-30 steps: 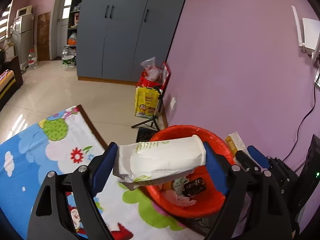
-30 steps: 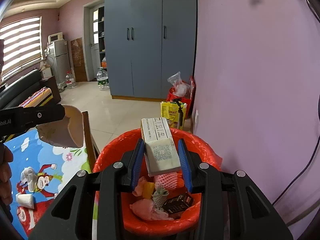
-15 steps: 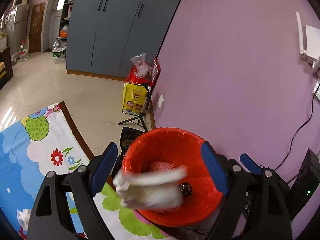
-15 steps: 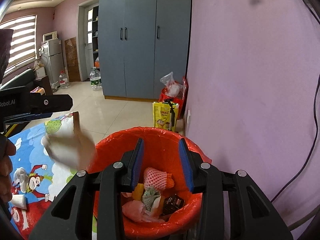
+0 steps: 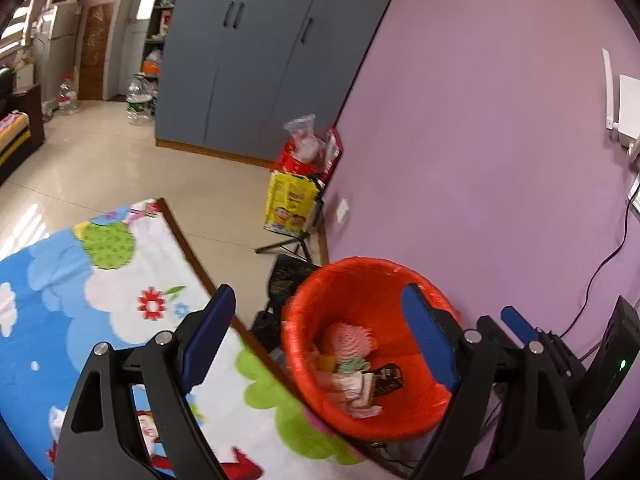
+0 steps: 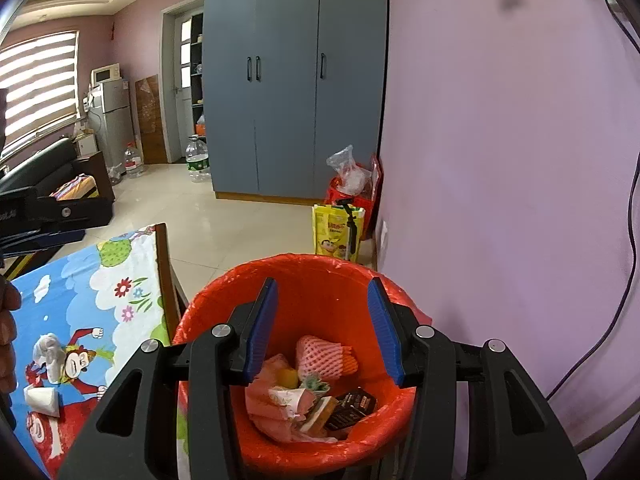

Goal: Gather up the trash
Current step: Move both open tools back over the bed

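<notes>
A round orange bin, lined with crinkled plastic, sits against the purple wall beside the cartoon-print worktop, holding trash: pink foam netting, crumpled paper and dark wrappers. The left gripper is spread wide and empty; the right gripper, over the bin, is opening with nothing between its blue pads.

I am looking at an orange bin lined with thin, crinkled, glossy plastic, holding a pink foam net sleeve and a shiny dark wrapper. My right gripper is showing matt black plastic arms with ribbed blue pads. The printed tablecloth is looking smooth, the floor tiles glossy.
</notes>
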`<state>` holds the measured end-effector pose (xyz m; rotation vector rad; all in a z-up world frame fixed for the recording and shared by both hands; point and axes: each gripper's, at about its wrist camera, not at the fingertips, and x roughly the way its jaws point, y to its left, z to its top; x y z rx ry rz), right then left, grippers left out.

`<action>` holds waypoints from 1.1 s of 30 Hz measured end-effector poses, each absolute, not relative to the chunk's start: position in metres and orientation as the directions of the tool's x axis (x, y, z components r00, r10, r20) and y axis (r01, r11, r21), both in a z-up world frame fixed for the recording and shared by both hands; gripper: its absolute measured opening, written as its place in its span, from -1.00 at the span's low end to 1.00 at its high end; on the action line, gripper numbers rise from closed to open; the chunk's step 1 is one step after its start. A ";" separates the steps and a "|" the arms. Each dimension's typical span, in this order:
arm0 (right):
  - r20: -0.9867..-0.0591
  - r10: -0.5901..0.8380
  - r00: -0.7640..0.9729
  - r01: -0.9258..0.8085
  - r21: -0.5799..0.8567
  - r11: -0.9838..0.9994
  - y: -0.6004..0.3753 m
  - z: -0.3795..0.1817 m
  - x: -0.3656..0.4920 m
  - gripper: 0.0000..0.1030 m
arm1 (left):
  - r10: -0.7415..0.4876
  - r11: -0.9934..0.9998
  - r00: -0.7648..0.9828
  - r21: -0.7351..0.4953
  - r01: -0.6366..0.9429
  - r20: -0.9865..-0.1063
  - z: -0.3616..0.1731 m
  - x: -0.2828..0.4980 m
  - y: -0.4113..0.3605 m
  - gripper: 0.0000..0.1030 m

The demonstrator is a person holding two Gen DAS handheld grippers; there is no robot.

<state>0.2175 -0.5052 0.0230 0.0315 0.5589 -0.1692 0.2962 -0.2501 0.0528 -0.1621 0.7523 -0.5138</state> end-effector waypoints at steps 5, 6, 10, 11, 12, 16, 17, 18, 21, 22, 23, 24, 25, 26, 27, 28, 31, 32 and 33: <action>-0.524 -0.122 0.843 0.145 0.003 0.989 -0.497 0.025 0.213 0.03 | -0.456 0.889 0.662 -0.278 0.363 -0.595 0.058 0.276 -0.217 0.59; -0.525 -0.115 0.844 0.139 0.007 0.990 -0.496 0.025 0.212 0.08 | -0.448 0.894 0.670 -0.270 0.359 -0.592 0.059 0.271 -0.212 0.59; -0.521 -0.085 0.849 0.112 0.020 0.994 -0.485 0.026 0.206 0.17 | -0.410 0.912 0.697 -0.234 0.338 -0.588 0.059 0.252 -0.187 0.59; -0.522 -0.074 0.850 0.103 0.027 0.994 -0.481 0.025 0.204 0.18 | -0.396 0.917 0.705 -0.223 0.330 -0.589 0.058 0.248 -0.180 0.59; -0.523 -0.068 0.849 0.098 0.030 0.995 -0.478 0.025 0.204 0.19 | -0.386 0.922 0.710 -0.218 0.320 -0.589 0.058 0.244 -0.172 0.59; -0.530 -0.036 0.847 0.070 0.043 0.997 -0.463 0.022 0.200 0.19 | -0.350 0.936 0.727 -0.207 0.283 -0.590 0.058 0.229 -0.142 0.58; -0.531 -0.028 0.847 0.062 0.046 0.997 -0.460 0.022 0.200 0.19 | -0.337 0.941 0.733 -0.199 0.273 -0.590 0.058 0.224 -0.134 0.58; -0.533 -0.019 0.846 0.053 0.050 0.997 -0.456 0.021 0.199 0.20 | -0.325 0.946 0.739 -0.191 0.264 -0.590 0.057 0.220 -0.128 0.58; -0.536 0.002 0.844 0.033 0.055 0.998 -0.446 0.019 0.197 0.22 | -0.286 0.958 0.752 -0.166 0.233 -0.594 0.054 0.206 -0.110 0.55; -0.537 0.011 0.843 0.025 0.060 0.998 -0.443 0.018 0.195 0.22 | -0.276 0.961 0.753 -0.163 0.223 -0.597 0.052 0.202 -0.105 0.51; -0.538 0.025 0.842 0.012 0.065 0.998 -0.437 0.017 0.194 0.22 | -0.262 0.965 0.753 -0.159 0.208 -0.603 0.048 0.197 -0.099 0.50; -0.540 0.032 0.841 0.005 0.066 0.998 -0.435 0.016 0.193 0.22 | -0.251 0.968 0.753 -0.153 0.199 -0.608 0.044 0.193 -0.095 0.50; -0.543 0.043 0.838 -0.007 0.068 0.998 -0.430 0.013 0.192 0.22 | -0.239 0.971 0.753 -0.145 0.189 -0.613 0.041 0.189 -0.092 0.50; -0.548 0.050 0.835 -0.013 0.070 0.997 -0.427 0.011 0.191 0.22 | -0.227 0.974 0.753 -0.139 0.180 -0.618 0.037 0.187 -0.090 0.50; -0.554 0.057 0.830 -0.020 0.074 0.997 -0.423 0.009 0.191 0.22 | -0.216 0.976 0.750 -0.137 0.167 -0.625 0.032 0.183 -0.087 0.50; -0.558 0.062 0.827 -0.024 0.075 0.997 -0.421 0.007 0.190 0.22 | -0.210 0.978 0.747 -0.136 0.161 -0.631 0.027 0.180 -0.085 0.50; -0.570 0.082 0.818 -0.042 0.083 0.996 -0.413 0.001 0.187 0.22 | -0.176 0.984 0.735 -0.122 0.127 -0.655 0.010 0.169 -0.082 0.49; -0.572 0.087 0.816 -0.047 0.085 0.995 -0.411 -0.001 0.186 0.22 | -0.171 0.985 0.727 -0.126 0.117 -0.665 0.003 0.167 -0.082 0.49; -0.575 0.093 0.813 -0.054 0.085 0.995 -0.408 -0.003 0.186 0.22 | -0.159 0.987 0.721 -0.123 0.103 -0.675 -0.003 0.165 -0.082 0.49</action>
